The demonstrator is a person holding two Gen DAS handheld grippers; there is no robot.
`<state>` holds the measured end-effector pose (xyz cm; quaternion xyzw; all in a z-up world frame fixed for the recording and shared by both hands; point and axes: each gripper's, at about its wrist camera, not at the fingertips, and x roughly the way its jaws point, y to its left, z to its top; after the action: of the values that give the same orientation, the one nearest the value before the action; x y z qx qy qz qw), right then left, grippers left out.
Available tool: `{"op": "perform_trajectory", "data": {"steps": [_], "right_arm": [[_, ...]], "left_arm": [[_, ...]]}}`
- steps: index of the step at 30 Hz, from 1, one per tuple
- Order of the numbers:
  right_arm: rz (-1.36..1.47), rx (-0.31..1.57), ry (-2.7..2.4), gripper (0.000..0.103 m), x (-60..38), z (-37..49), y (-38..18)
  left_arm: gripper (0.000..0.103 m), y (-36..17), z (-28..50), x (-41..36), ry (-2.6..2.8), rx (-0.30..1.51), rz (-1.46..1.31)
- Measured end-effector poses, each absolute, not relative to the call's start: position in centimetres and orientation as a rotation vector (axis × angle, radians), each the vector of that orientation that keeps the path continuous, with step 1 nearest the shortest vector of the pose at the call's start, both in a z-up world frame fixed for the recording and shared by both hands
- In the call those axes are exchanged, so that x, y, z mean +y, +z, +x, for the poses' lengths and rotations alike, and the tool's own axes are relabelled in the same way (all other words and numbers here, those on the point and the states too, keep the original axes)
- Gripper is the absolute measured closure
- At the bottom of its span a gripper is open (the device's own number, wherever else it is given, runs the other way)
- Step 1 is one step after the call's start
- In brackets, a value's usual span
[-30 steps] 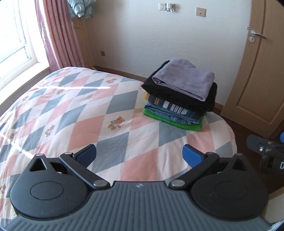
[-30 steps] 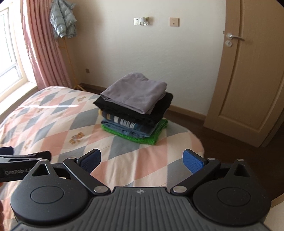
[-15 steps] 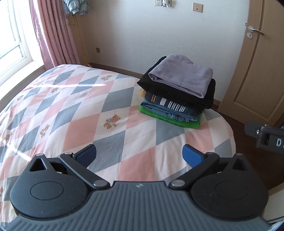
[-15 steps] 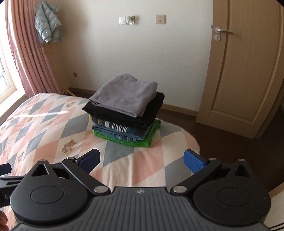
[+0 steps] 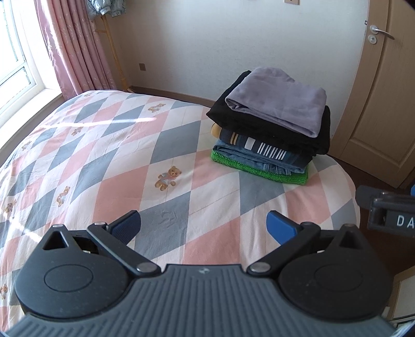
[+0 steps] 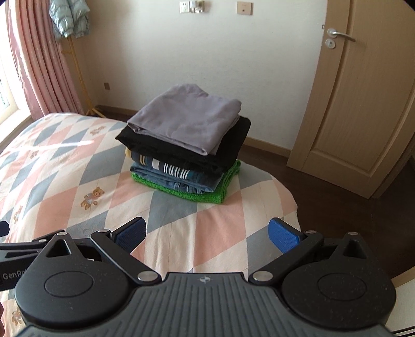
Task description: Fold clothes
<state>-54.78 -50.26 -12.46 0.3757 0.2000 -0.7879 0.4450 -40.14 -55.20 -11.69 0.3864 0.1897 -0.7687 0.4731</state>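
We hold the left hand-held gripper (image 5: 203, 226) above the near part of the bed (image 5: 85, 166), and its two blue fingers (image 5: 281, 229) stand wide apart with nothing between them. The right hand-held gripper (image 6: 207, 233) is in the same condition: released, its blue pads (image 6: 284, 237) far from each other, only the bedcover visible in the gap. In the left wrist view we see a part of the right hand-held gripper at the right edge of the picture, beside the bed.

The stack of folded clothes (image 5: 269, 134) lies on the far right corner of the bed, near the wall and not far from the wooden door (image 6: 363, 103). We count five layers from the top: a grey garment (image 6: 186, 119), a black garment (image 6: 228, 147) under it, then a dark striped garment (image 6: 168, 164), folded jeans (image 6: 181, 181), and at the bottom a green knitted piece (image 6: 197, 195) that touches the bedcover. Both grippers are well apart from this stack and touch no cloth.

The bedcover has a pattern of pink, grey and white diamonds with small teddy bears (image 5: 167, 178). On the left we see a pink curtain (image 6: 36, 67) beside the window, and a light padded jacket (image 6: 68, 18) hangs on a yellow stand (image 6: 77, 67) next to it.
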Motion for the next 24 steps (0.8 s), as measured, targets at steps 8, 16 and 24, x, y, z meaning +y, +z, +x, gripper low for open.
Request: {"op": "perform_trajectory", "data": {"steps": [8,16,24], "right_arm": [[0.983,0.525,-1.939,0.000,-52.9,-55.6,-14.7],[1.016,0.548,-1.932,0.000,-55.1,-57.0,-16.6],[1.033,0.552,-1.933,0.000,-57.0,-58.6,-17.9]], "left_arm": [[0.001,-13.7,-41.3,-58.2,-1.877,0.478,0.976],[0.001,-15.8,-42.6,-60.6,-1.870,0.490,1.011],[0.001,-17.3,-44.8,-62.2,-1.889,0.461,1.039]]}}
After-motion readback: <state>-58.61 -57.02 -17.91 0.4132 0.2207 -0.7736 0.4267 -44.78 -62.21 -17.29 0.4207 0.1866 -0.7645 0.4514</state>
